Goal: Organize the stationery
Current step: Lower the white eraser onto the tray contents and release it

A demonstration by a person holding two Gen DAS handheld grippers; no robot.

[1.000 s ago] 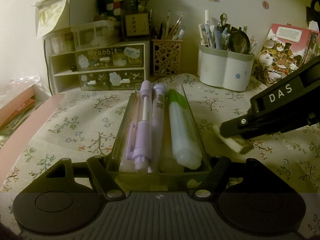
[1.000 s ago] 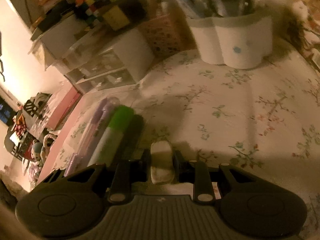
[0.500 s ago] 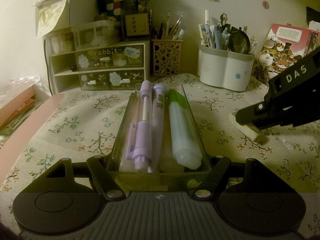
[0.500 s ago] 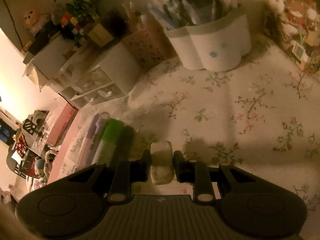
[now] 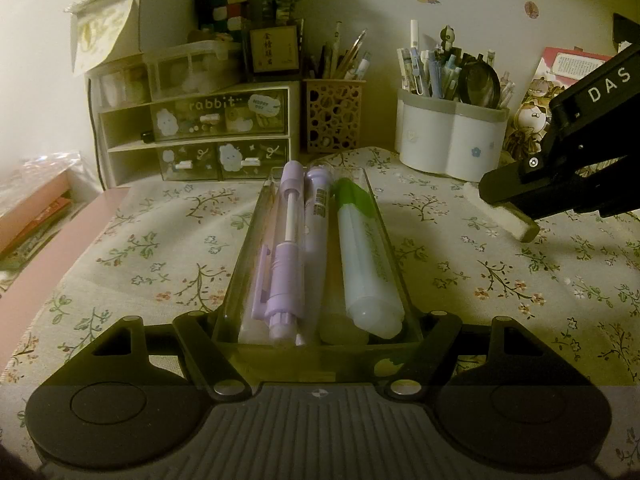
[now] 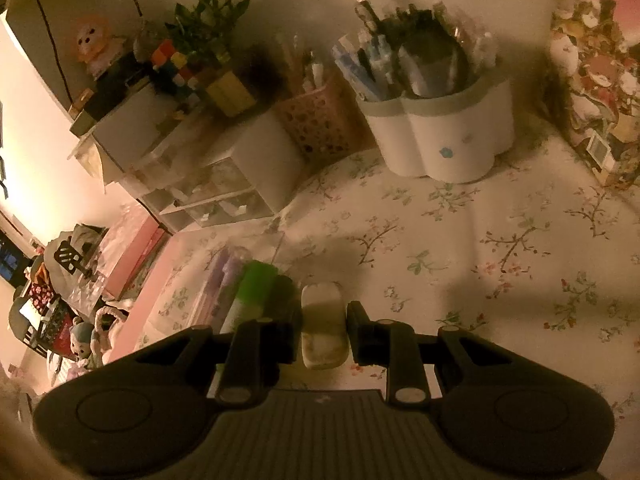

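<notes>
My left gripper (image 5: 318, 332) is shut on the near end of a clear plastic tray (image 5: 394, 248) that rests on the floral cloth. The tray holds a purple pen (image 5: 286, 256), a pale lilac pen (image 5: 316, 216) and a green-capped highlighter (image 5: 366, 256). My right gripper (image 6: 323, 332) is shut on a white eraser (image 6: 322, 328) and holds it above the cloth, right of the tray. The eraser also shows in the left wrist view (image 5: 506, 216) under the right gripper (image 5: 536, 192). In the right wrist view the tray's far end (image 6: 240, 280) lies to the lower left.
A white flower-shaped pen holder (image 5: 450, 140) full of pens stands at the back right, a perforated pen cup (image 5: 332, 114) beside it, and a small drawer unit (image 5: 196, 136) at the back left. A patterned box (image 6: 596, 80) stands at the far right. The table's pink edge (image 5: 52, 248) runs along the left.
My right gripper has lifted the eraser up and away to the right, farther from the tray. The left gripper and the tray have not moved.
</notes>
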